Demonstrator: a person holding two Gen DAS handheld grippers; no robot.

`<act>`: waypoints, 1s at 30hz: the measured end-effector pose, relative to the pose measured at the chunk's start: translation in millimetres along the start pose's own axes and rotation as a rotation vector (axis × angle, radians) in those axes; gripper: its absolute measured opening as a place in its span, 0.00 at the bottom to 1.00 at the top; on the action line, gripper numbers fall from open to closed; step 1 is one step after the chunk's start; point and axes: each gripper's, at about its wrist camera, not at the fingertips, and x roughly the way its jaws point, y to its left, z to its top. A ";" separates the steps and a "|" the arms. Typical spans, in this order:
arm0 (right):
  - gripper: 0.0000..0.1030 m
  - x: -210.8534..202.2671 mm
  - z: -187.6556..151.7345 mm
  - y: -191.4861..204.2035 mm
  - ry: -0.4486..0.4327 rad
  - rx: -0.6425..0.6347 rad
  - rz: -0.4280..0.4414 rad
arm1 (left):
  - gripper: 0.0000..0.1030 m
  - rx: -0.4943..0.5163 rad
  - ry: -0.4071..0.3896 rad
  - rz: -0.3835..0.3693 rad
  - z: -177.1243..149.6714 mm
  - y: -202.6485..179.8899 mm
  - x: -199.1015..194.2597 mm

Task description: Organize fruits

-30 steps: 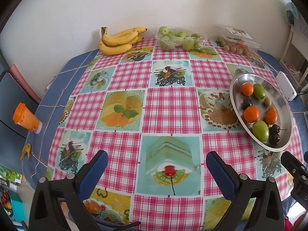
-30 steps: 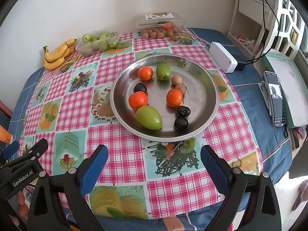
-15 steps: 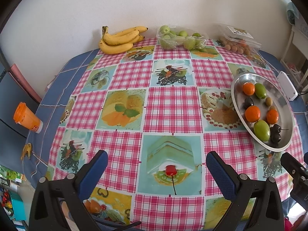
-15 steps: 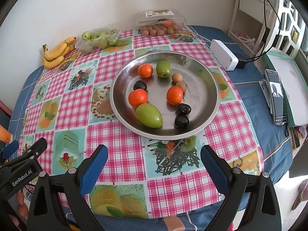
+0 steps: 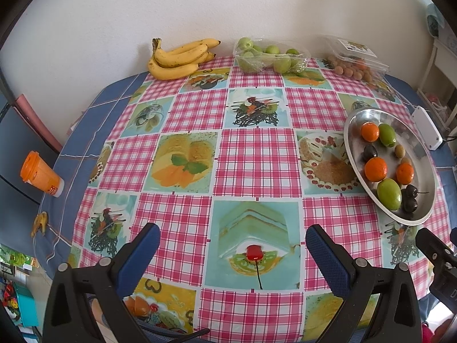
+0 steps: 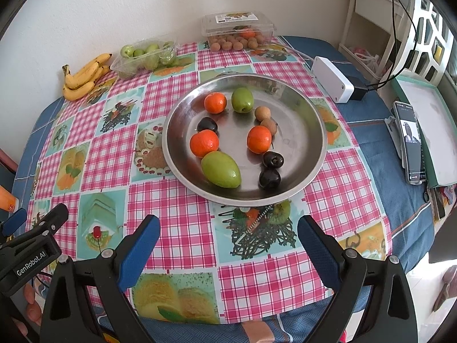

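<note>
Behind the clear lid (image 6: 238, 24) — small brown fruits (image 6: 237, 43), partly hidden.

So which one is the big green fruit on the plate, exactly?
Find the round metal plate on the checked tablecloth. On its near edge lies the large green fruit, touching an orange one. It is oval and pointed, bigger than the rounder green fruit at the far side.

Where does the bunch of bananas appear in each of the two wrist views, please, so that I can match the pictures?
Left wrist view: the bananas lie at the top, left of centre, against the wall at the table's far edge.
Right wrist view: the bananas lie at the upper left, by the wall.
Shared landmark: the clear tub of green fruit sits just right of the bananas in both views.
</note>
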 end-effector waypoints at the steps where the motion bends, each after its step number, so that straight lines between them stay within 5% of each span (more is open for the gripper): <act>1: 0.94 0.3 -0.2 0.0 0.001 0.000 0.000 | 1.00 -0.003 0.001 0.002 -0.2 0.0 0.0; 30: 0.94 3.3 -1.3 0.6 0.015 -0.002 0.002 | 1.00 -0.003 0.003 0.020 -0.8 0.7 -0.3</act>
